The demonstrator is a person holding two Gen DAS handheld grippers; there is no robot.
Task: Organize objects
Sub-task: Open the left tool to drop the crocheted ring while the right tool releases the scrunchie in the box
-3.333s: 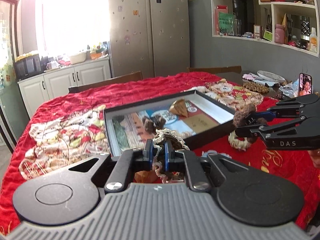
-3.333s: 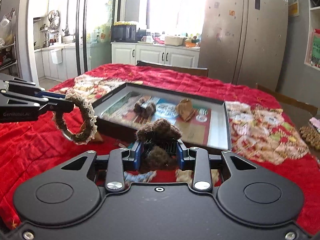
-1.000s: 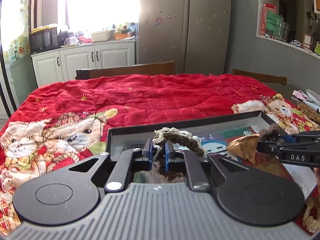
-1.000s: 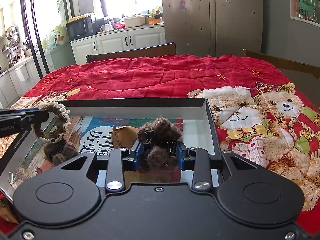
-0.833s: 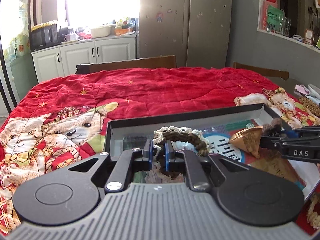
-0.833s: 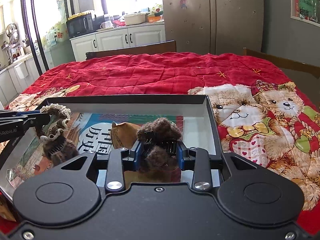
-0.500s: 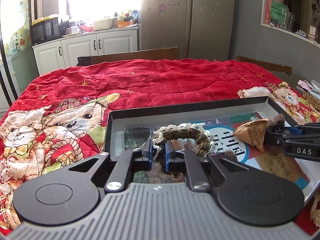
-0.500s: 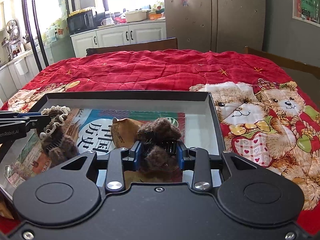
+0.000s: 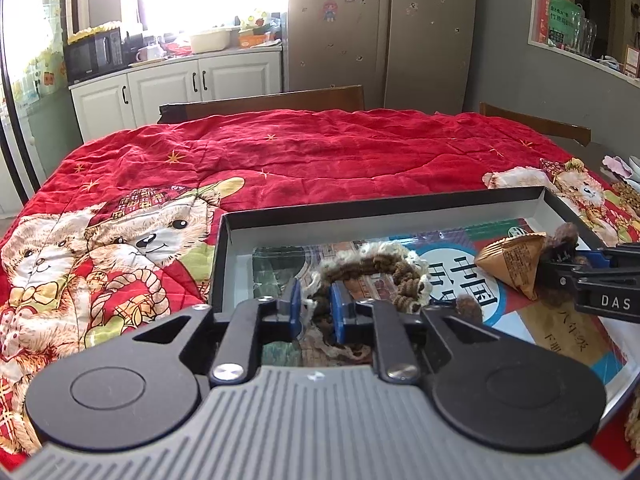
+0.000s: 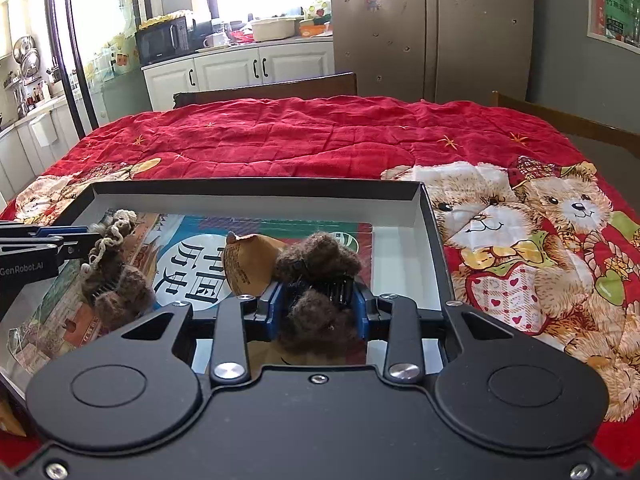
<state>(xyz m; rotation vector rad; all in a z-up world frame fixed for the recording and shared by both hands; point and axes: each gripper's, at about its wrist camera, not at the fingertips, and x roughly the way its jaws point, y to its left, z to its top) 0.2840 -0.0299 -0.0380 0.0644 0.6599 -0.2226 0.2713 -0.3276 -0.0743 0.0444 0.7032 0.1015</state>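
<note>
A shallow black box (image 9: 384, 205) (image 10: 256, 189) lies on the red quilt and holds a printed book. My left gripper (image 9: 314, 310) is shut on a brown scrunchie with cream lace trim (image 9: 380, 266), held low over the box's left part; it also shows in the right wrist view (image 10: 108, 236). My right gripper (image 10: 318, 304) is shut on a fuzzy brown hair clip (image 10: 316, 264), low over the box's right part. A second fuzzy brown clip (image 10: 116, 284) and a tan paper-wrapped pyramid packet (image 9: 514, 258) (image 10: 250, 258) lie in the box.
The red teddy-bear quilt (image 9: 280, 160) covers the table. Wooden chair backs (image 9: 264, 102) stand at the far edge. White cabinets and a fridge are behind. Small items (image 9: 624, 192) sit at the table's right edge.
Both grippers have moved from in front of the box to over it and sunk lower. The scrunchie and the fuzzy clip now sit close to the book inside.
</note>
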